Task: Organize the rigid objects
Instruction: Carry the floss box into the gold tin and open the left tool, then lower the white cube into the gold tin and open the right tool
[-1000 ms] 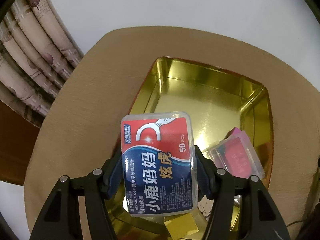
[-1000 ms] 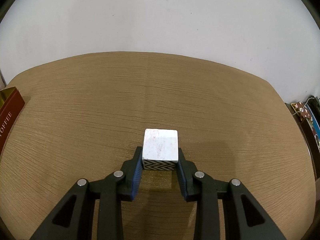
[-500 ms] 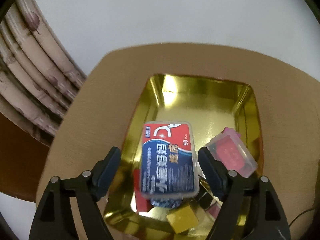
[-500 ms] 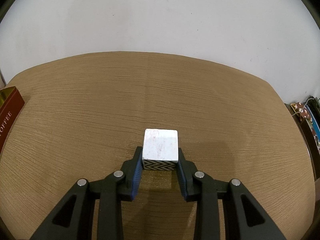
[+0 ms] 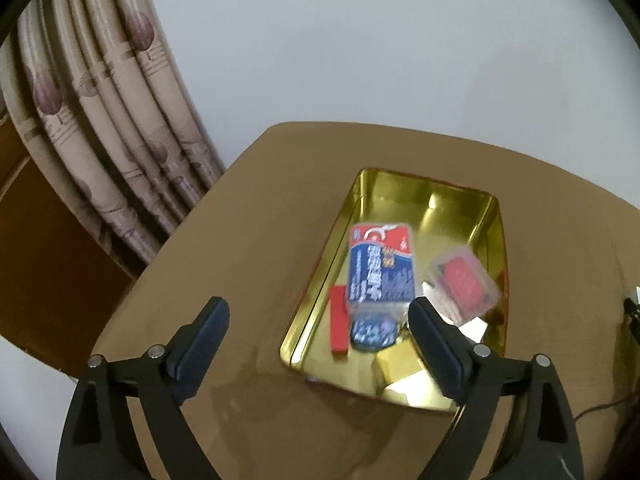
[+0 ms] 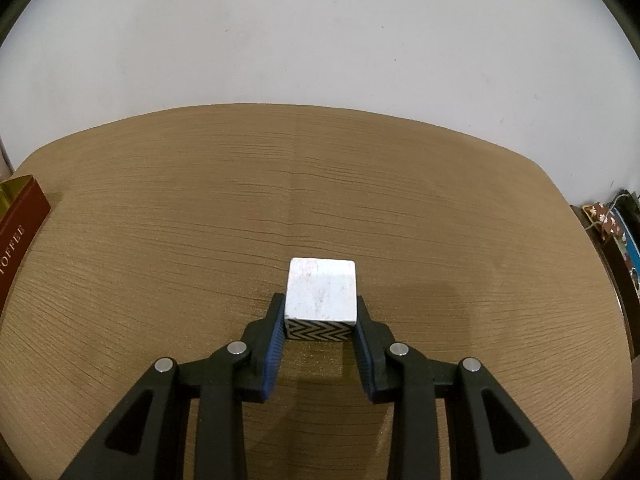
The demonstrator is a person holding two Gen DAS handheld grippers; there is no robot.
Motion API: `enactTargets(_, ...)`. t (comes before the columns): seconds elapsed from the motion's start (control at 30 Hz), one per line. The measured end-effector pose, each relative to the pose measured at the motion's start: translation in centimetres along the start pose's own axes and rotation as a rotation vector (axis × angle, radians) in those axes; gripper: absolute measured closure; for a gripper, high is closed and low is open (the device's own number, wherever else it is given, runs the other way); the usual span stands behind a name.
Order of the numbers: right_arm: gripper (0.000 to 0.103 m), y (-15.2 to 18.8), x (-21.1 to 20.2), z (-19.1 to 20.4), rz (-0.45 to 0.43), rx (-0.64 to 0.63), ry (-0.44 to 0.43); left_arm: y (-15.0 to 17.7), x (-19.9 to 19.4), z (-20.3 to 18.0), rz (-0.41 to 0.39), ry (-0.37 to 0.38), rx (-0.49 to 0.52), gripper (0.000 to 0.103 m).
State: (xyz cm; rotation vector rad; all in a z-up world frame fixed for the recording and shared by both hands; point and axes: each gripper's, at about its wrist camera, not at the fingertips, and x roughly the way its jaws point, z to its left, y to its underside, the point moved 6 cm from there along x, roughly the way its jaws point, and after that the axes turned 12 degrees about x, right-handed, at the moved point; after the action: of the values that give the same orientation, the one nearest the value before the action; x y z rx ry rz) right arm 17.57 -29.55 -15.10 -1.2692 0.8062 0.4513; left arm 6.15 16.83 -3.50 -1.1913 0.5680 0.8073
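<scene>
The right gripper (image 6: 320, 330) is clenched on a white cube (image 6: 321, 289) with a zigzag side, low over the brown table (image 6: 160, 240). The gold tin (image 6: 18, 216) lies far to its left. The left gripper (image 5: 316, 322) grasps nothing and its jaws are opening. Beyond it the dental floss box (image 5: 380, 266) lies in the gold tin (image 5: 494, 240), long axis pointing away, beside a clear case (image 5: 460, 280) and a red block (image 5: 338, 326).

Two wrist views, angled tableward (image 6: 200, 240)

Left gripper (image 5: 316, 322) jaws opening wider than a second ago, now gripping nothing, dental floss box (image 5: 380, 266) released and now lying in gold tin (image 5: 496, 216), gripper drawing back and upward.
</scene>
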Motion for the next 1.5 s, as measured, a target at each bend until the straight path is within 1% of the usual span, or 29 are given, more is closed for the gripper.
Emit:
enactTargets(0.07, 0.070, 0.0, 0.0, -0.1, 0.000, -0.001, 0.000, 0.5, -0.3, 0.1, -0.005, -0.041, 0.015, 0.014)
enactTargets(0.13, 0.070, 0.0, 0.0, -0.1, 0.000, -0.003, 0.003, 0.8, -0.4, 0.0, -0.011, -0.062, 0.038, 0.013)
enactTargets(0.2, 0.071, 0.0, 0.0, 0.0, 0.001, -0.003, 0.005, 1.1, -0.3, 0.0, -0.013, -0.062, 0.042, 0.013)
enactTargets(0.27, 0.071, 0.0, 0.0, 0.2, 0.005, -0.008, 0.011, 1.4, -0.1, 0.3, -0.012, -0.041, 0.015, 0.013)
enactTargets(0.47, 0.072, 0.0, -0.3, 0.7, 0.027, -0.005, 0.032, 2.9, 1.2, 1.4, 0.030, -0.030, -0.030, 0.013)
enactTargets(0.57, 0.073, 0.4, -0.8, 1.0, 0.040, 0.001, 0.035, 3.3, 1.3, 1.6, 0.028, -0.070, -0.018, 0.012)
enactTargets(0.6, 0.073, 0.4, -1.0, 1.2, 0.049, 0.002, 0.032, 3.4, 1.4, 1.7, 0.030, -0.065, -0.028, 0.012)
enactTargets(0.7, 0.073, 0.5, -1.6, 2.0, 0.071, 0.002, 0.007, 3.7, 1.8, 2.1, 0.028, -0.011, -0.073, 0.012)
enactTargets(0.8, 0.073, 0.7, -2.8, 3.4, 0.072, -0.017, -0.019, 4.2, 2.2, 2.7, 0.046, -0.009, -0.110, 0.012)
enactTargets(0.93, 0.073, 1.0, -4.5, 6.2, 0.070, -0.057, -0.069, 4.4, 2.1, 3.5, 0.049, -0.014, -0.144, 0.012)
enactTargets(1.03, 0.073, 1.0, -5.8, 9.0, 0.069, -0.085, -0.120, 4.3, 2.3, 3.7, 0.054, -0.034, -0.144, 0.012)
enactTargets(1.23, 0.073, 0.7, -9.0, 16.1, 0.041, -0.186, -0.231, 4.3, 2.6, 4.0, 0.062, -0.029, -0.144, 0.012)
enactTargets(1.33, 0.073, 0.9, -10.7, 20.0, 0.029, -0.239, -0.291, 4.3, 2.7, 4.3, 0.068, -0.043, -0.148, 0.012)
enactTargets(1.5, 0.073, 0.9, -11.9, 25.1, 0.035, -0.314, -0.349, 4.3, 2.8, 4.9, 0.068, -0.058, -0.160, 0.012)
